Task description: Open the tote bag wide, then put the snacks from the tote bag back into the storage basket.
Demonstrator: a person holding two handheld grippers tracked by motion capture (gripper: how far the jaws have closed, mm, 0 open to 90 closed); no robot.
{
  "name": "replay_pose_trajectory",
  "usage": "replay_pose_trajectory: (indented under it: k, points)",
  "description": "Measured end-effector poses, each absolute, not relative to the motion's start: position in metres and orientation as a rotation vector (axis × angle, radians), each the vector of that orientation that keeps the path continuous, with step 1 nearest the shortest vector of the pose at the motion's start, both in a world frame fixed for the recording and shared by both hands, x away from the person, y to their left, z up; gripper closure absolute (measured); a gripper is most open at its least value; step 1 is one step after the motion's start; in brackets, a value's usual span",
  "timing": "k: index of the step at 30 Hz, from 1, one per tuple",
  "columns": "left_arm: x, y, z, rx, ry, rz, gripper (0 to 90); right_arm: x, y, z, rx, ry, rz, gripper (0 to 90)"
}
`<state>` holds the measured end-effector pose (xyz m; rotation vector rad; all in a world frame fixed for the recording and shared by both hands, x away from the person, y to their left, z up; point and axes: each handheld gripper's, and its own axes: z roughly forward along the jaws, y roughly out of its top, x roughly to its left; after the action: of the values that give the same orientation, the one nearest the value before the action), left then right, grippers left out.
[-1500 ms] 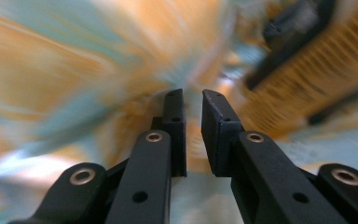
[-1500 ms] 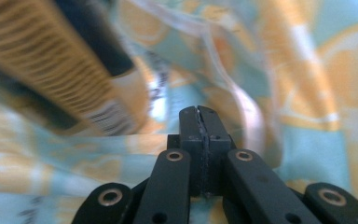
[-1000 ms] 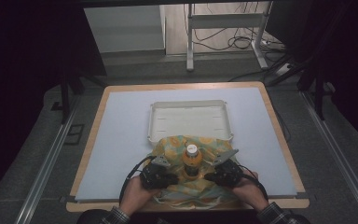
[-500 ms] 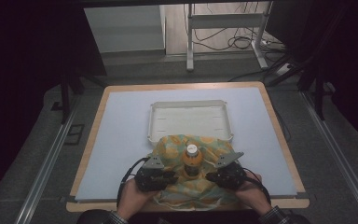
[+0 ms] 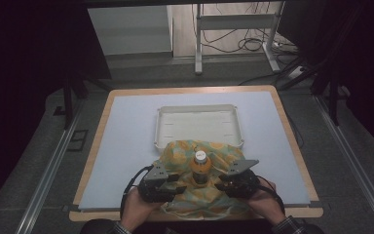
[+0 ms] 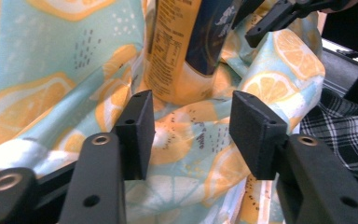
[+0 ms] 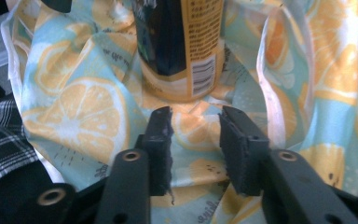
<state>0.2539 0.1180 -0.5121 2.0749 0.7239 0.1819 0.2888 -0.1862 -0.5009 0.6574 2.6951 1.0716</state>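
**Both tongs parted at the bottle's base, nothing gripped**

Left gripper (image 5: 174, 181) sits at the near left of the bottle (image 5: 200, 168), right gripper (image 5: 224, 183) at its near right, each in one of the person's hands. Both have just been opening. In the left gripper view the jaws stand moderately apart over the lemon-print cloth (image 6: 56, 70), the pads (image 6: 137, 133) clear of the fabric, nothing between them. In the right gripper view the jaws stand narrower, also pressing on nothing; loose cloth (image 7: 74, 121) lies beneath.

Bottle: upright on the cloth, white cap, orange-and-dark label (image 7: 186, 42), between the two grippers and just beyond their tips.

Cloth: rumpled, folds raised around the bottle, its far edge lying over the near rim of the white tray (image 5: 175, 114). Tray rests mid-table on the pale mat (image 5: 121, 141).
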Motion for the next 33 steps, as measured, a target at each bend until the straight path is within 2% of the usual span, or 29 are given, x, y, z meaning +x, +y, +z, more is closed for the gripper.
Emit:
replay_pose_trajectory:
  k: [11,25,33]
  points:
    - [0.246,0.123,-0.508,1.993,0.709,0.182,29.1,0.286,-0.186,-0.494,0.638,2.686,1.087,49.2]
    - [0.234,0.129,-0.505,1.985,0.721,0.255,19.4,0.283,-0.183,-0.483,0.616,2.669,1.213,39.1]
    - [0.23,0.134,-0.501,1.959,0.739,0.303,12.1,0.287,-0.176,-0.476,0.63,2.606,1.316,30.3]
